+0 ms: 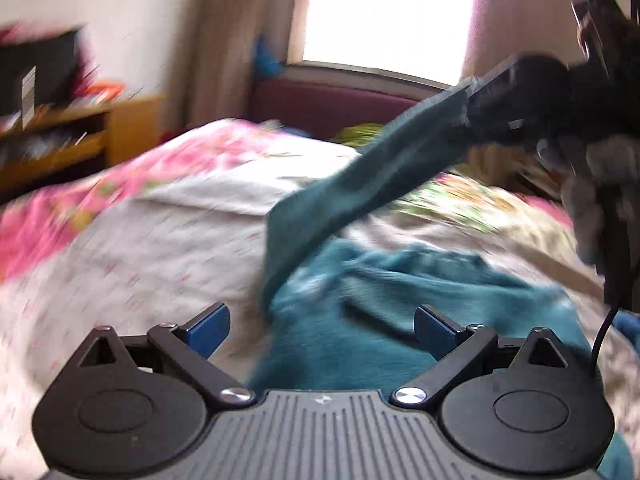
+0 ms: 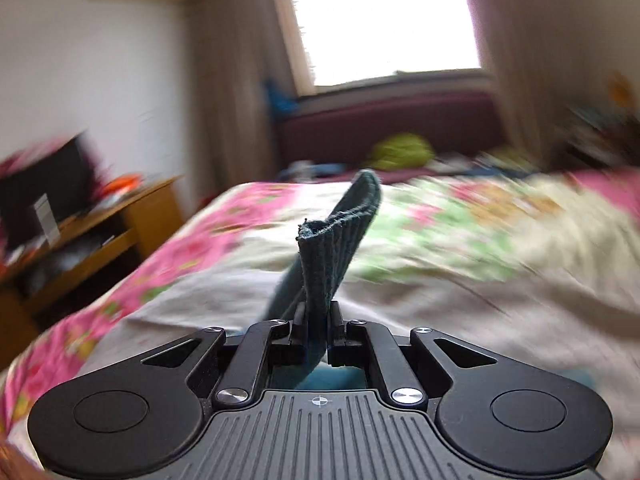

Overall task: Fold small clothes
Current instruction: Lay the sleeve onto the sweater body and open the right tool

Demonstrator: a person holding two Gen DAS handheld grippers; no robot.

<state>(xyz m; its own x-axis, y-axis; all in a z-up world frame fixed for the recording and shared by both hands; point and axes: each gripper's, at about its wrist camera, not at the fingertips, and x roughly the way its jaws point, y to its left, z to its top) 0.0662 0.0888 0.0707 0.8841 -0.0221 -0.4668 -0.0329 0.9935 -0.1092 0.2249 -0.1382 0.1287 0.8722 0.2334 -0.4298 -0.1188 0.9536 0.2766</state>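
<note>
A teal knitted garment lies crumpled on the floral bedspread right in front of my left gripper, which is open and empty just above it. One part of the garment is lifted up to the right, held by my right gripper at the upper right of the left wrist view. In the right wrist view, my right gripper is shut on a ribbed teal edge of the garment, which sticks up between the jaws. Both views are motion-blurred.
The bed has a dark red headboard under a bright window. A green bundle lies near the headboard. A wooden desk with a dark monitor stands left of the bed.
</note>
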